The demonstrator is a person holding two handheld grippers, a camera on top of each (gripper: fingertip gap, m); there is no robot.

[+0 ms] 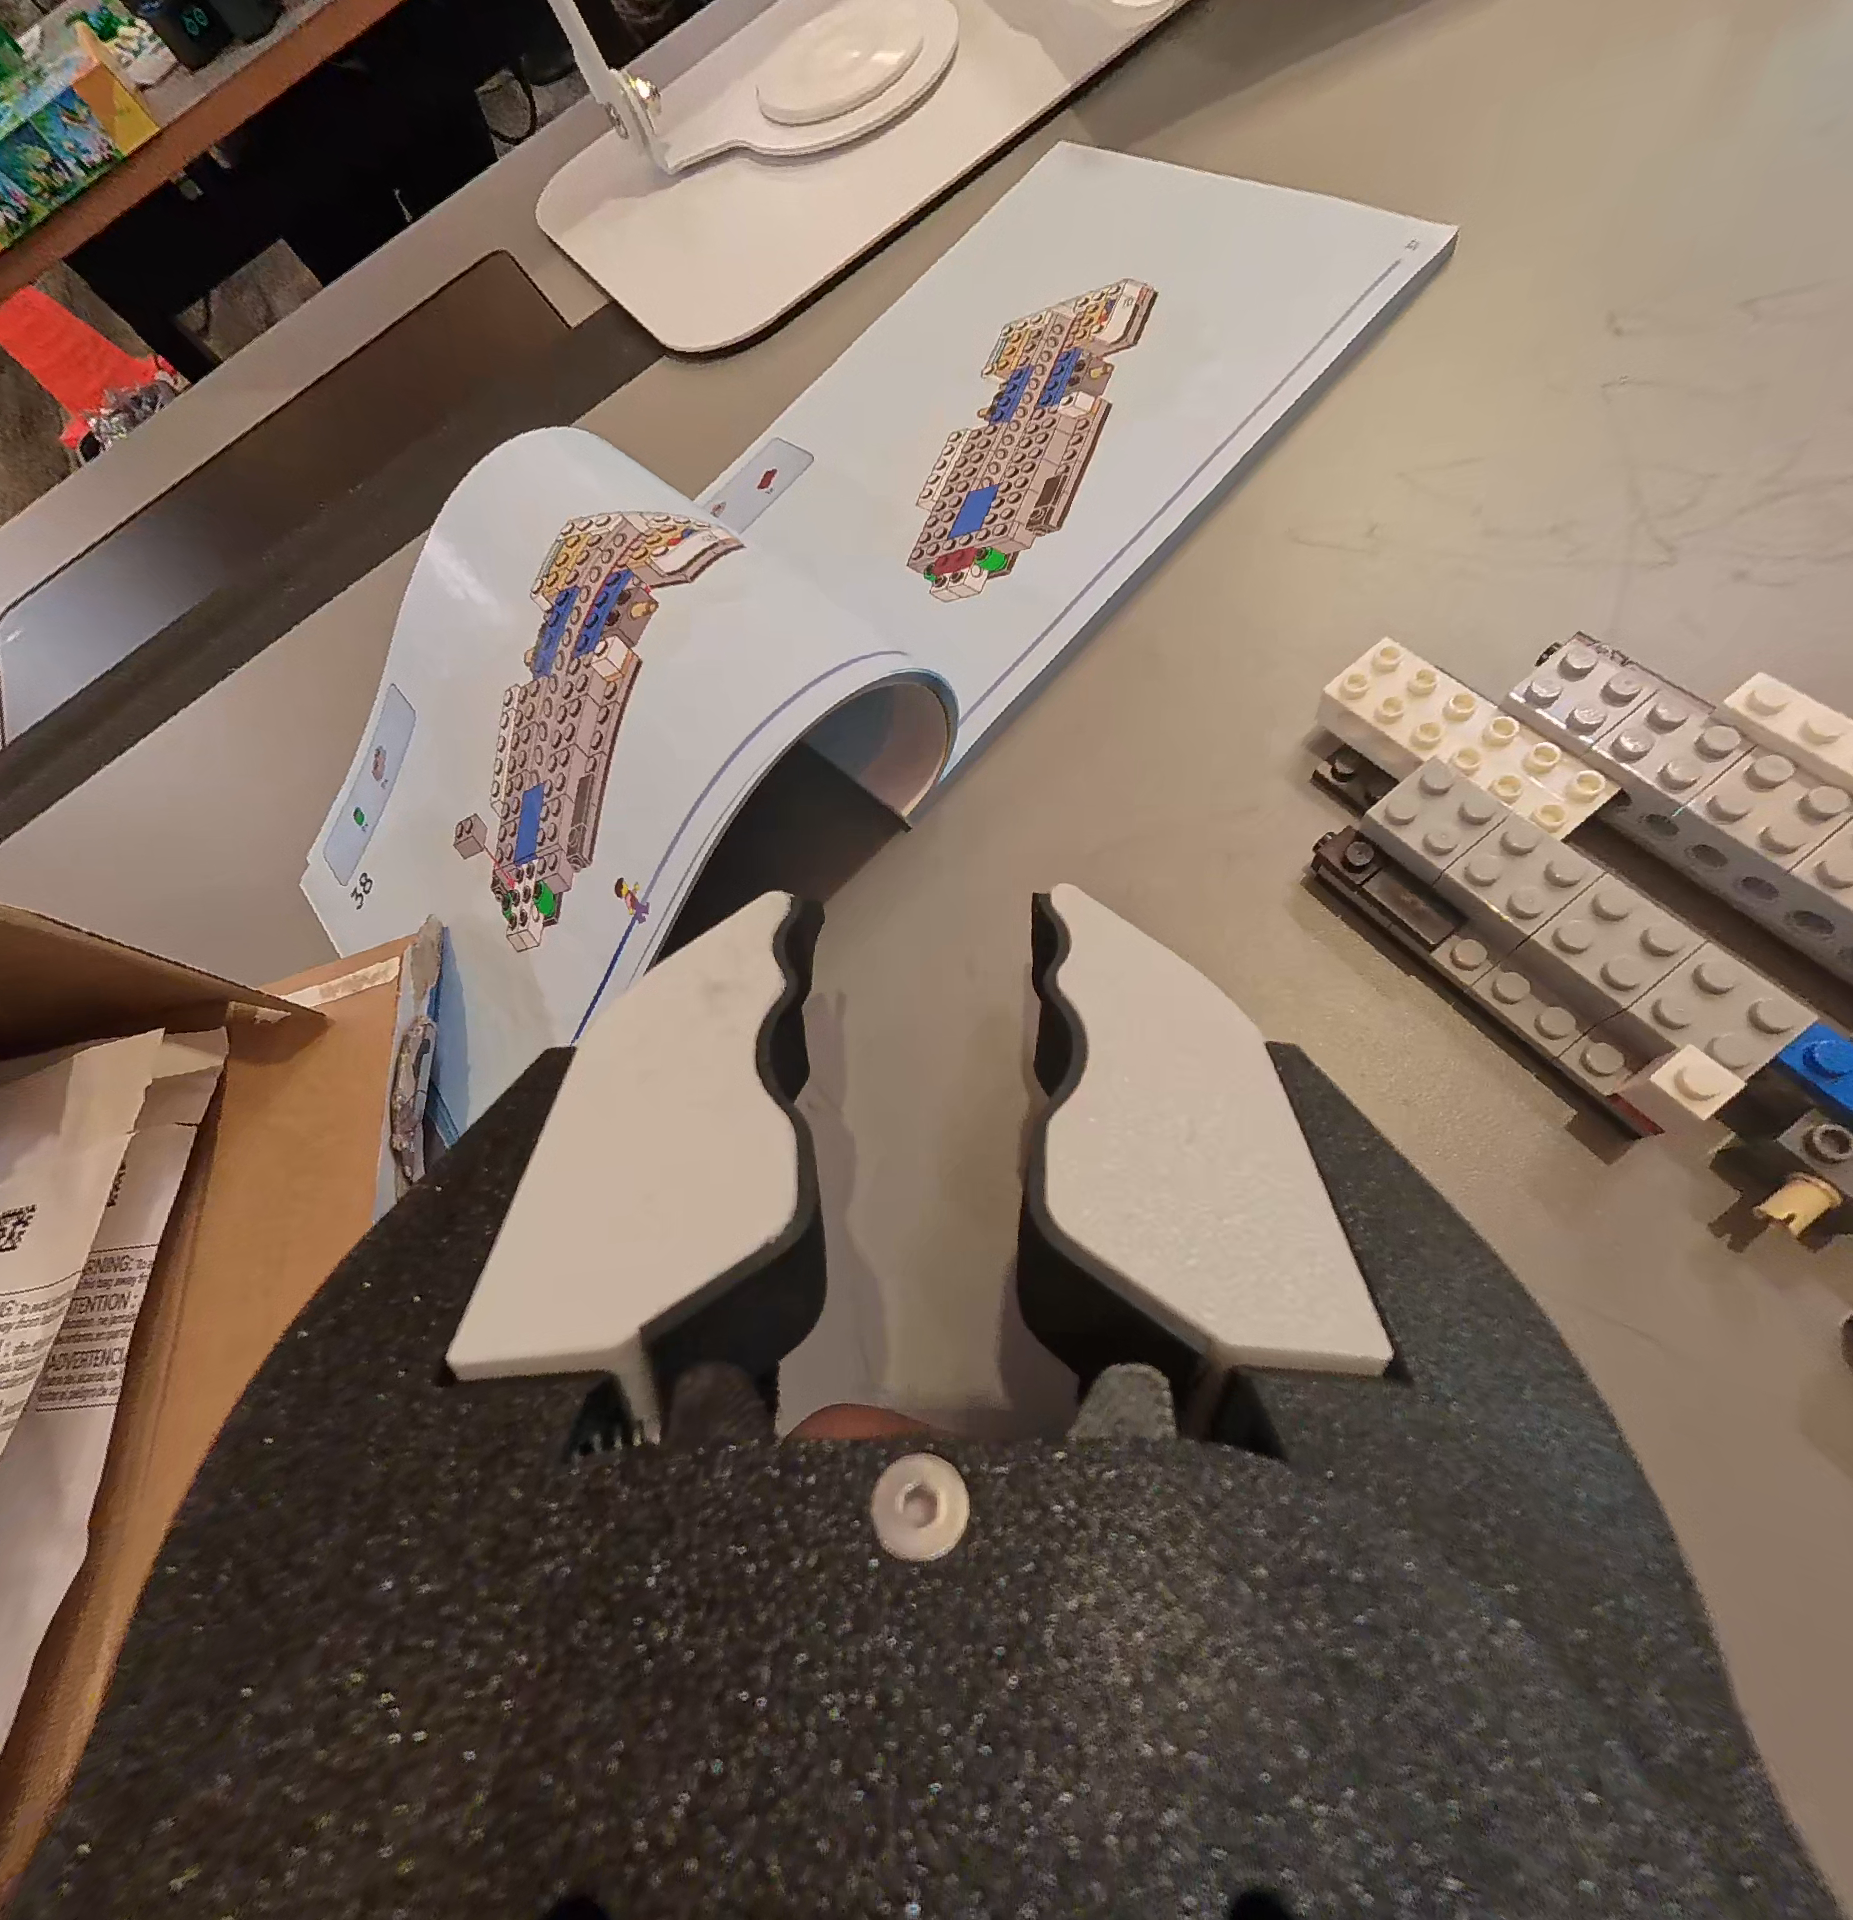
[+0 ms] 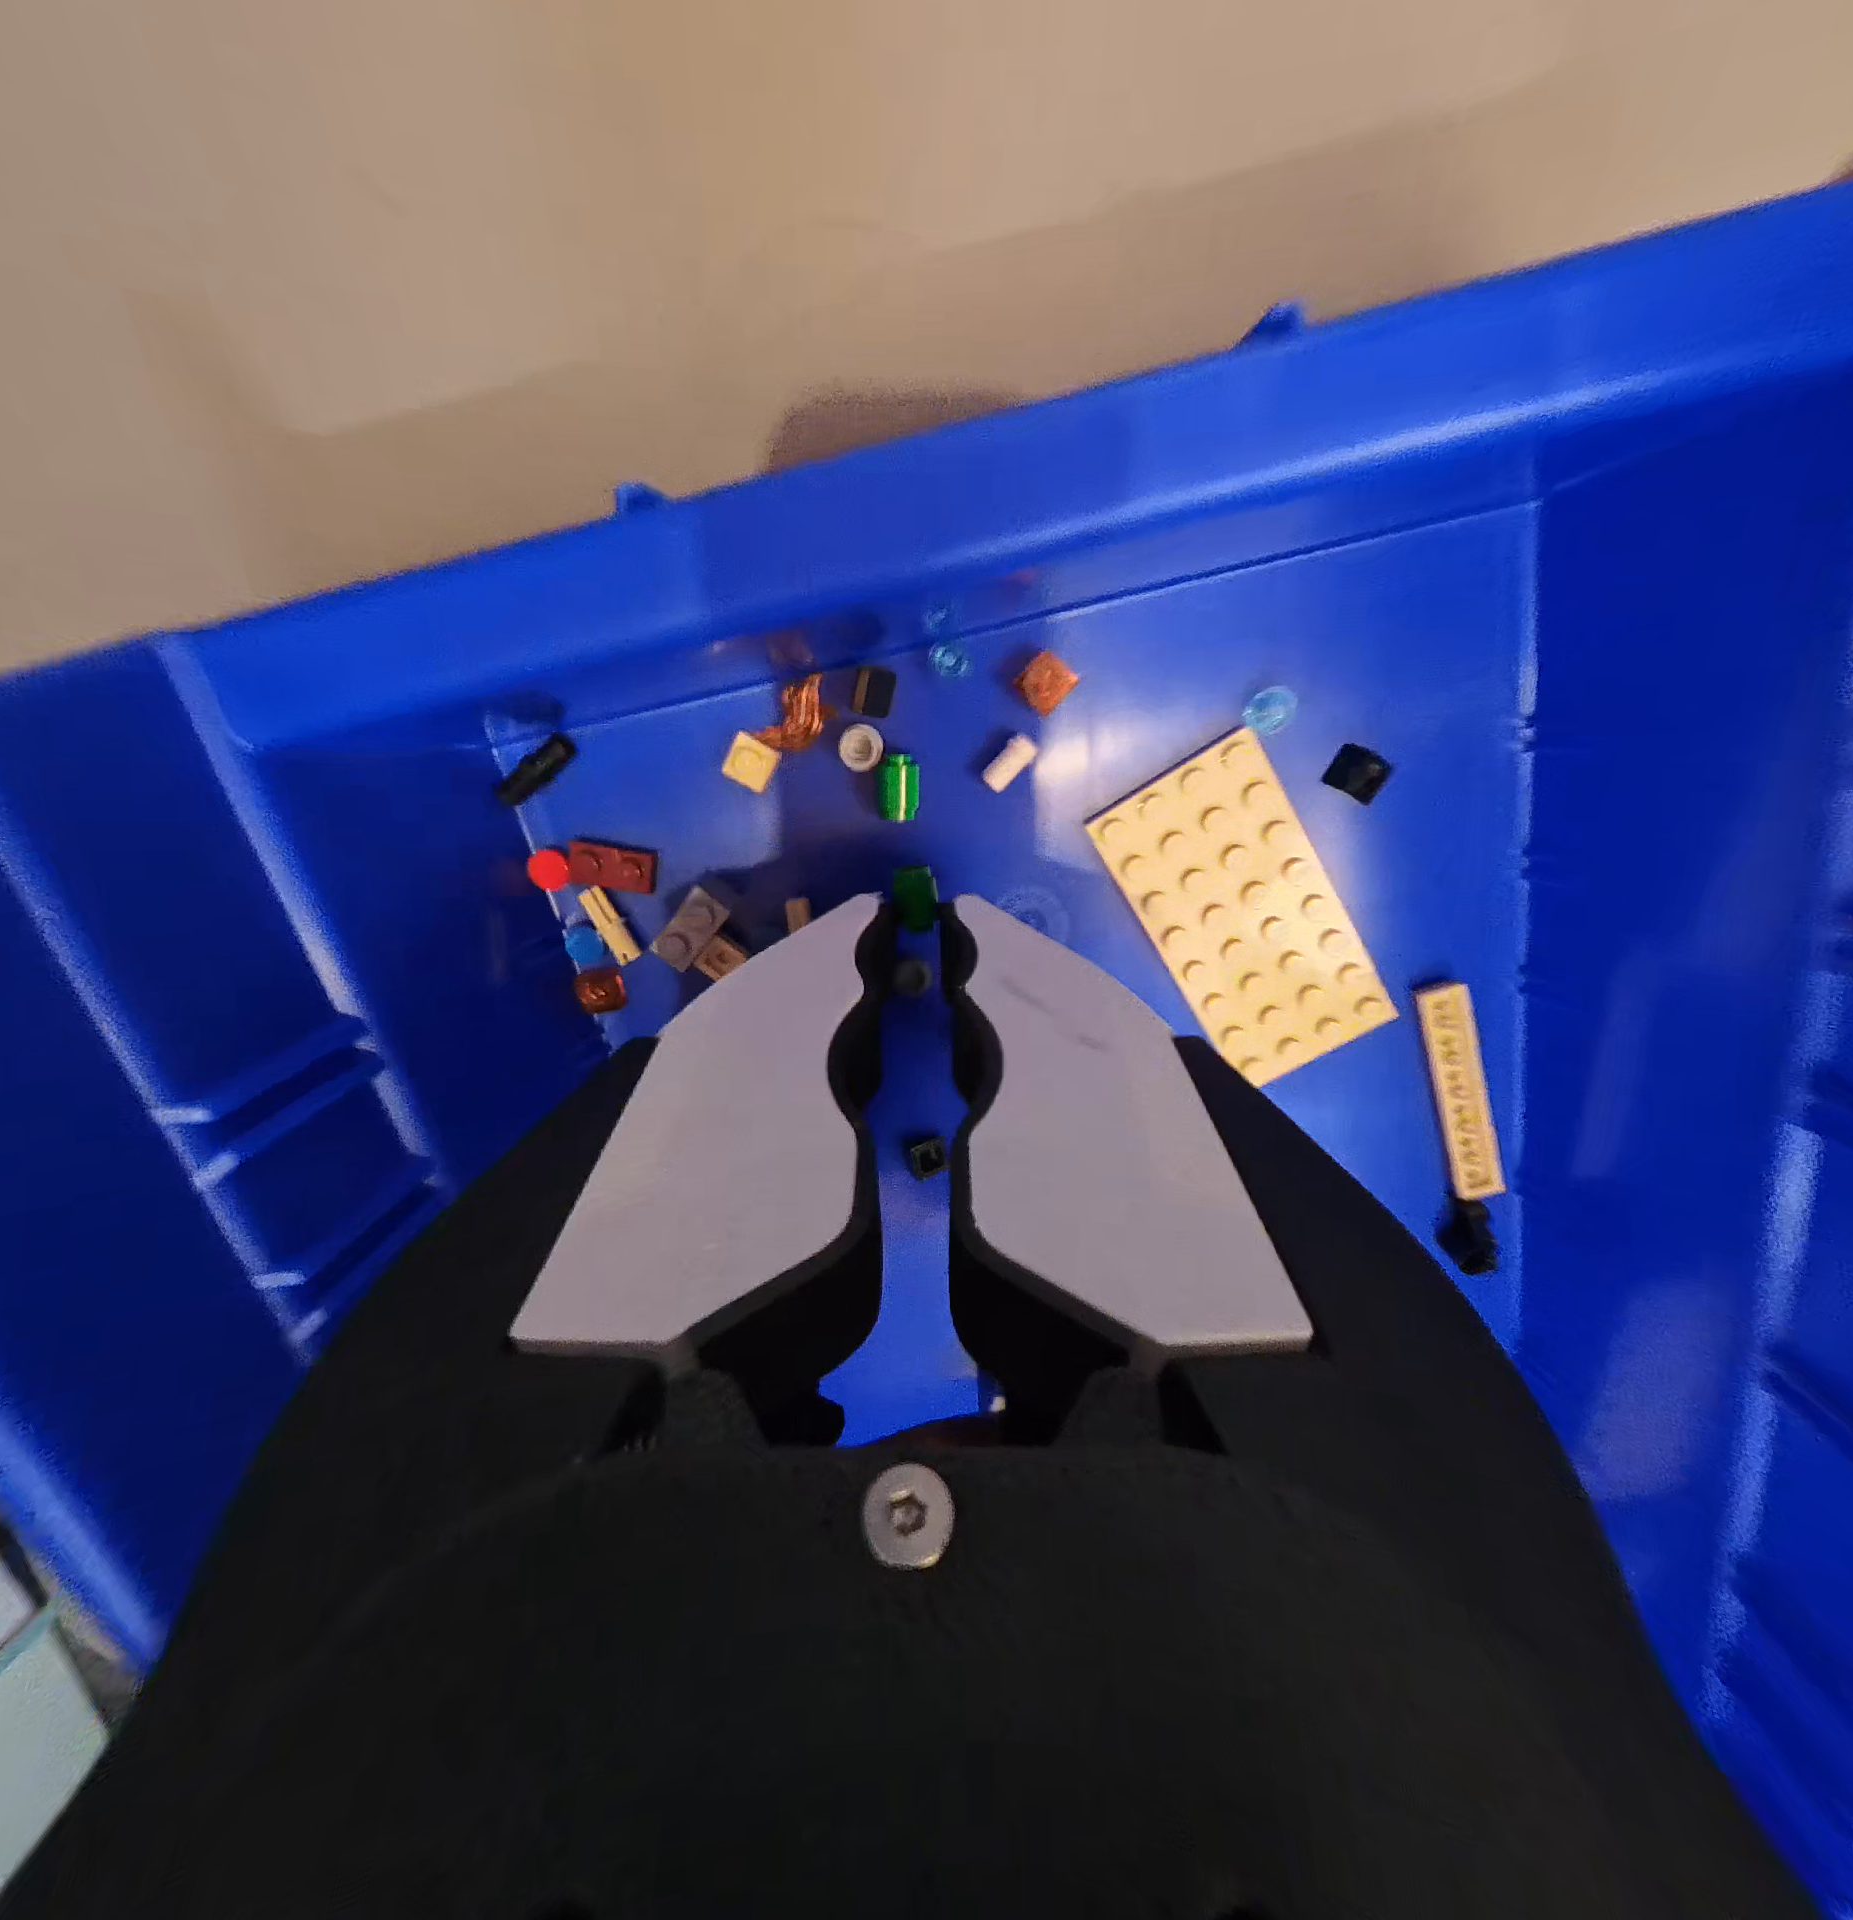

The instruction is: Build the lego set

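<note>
While left tool (image 1: 927,914) apart over table (image 1: 1317,436), right tool (image 2: 914,906) clamped on green stud piece (image 2: 914,896).

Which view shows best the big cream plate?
The right wrist view: the cream plate lies flat in the blue bin, unobstructed, beside the right gripper. The left wrist view does not show it.

An open booklet (image 1: 901,499) is lying on the table (image 1: 1524,364), a lamp base (image 1: 756,208) behind it, a brick assembly (image 1: 1628,862) to its right, a carton (image 1: 174,1143) to its left. Small pieces are lying scattered in a bin (image 2: 1680,727), a studded plate (image 2: 1244,904) at right.
</note>
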